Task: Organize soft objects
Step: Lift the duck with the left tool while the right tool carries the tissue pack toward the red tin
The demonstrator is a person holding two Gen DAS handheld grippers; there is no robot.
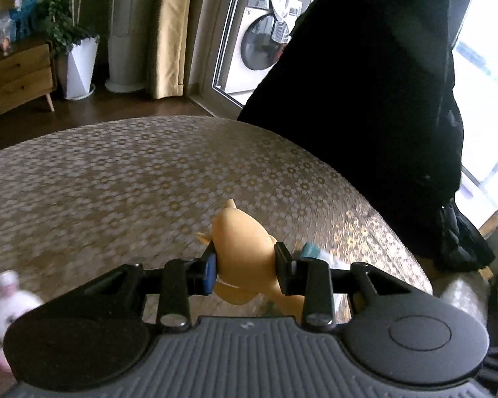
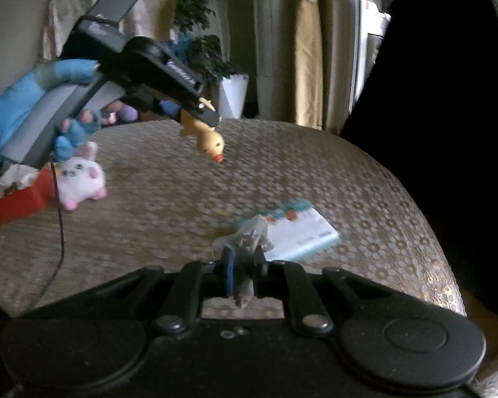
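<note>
Left gripper (image 1: 245, 262) clamps a yellow duck toy (image 1: 245, 245) above the table (image 1: 116, 172). Right gripper (image 2: 244, 265) pinches a clear plastic bag (image 2: 249, 235), jaws narrow.

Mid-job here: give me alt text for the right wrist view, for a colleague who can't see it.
The right gripper pinches a small clear bag above the patterned table. The left gripper holds a yellow duck toy in the air. A white plush bunny sits beside a red box.
</note>
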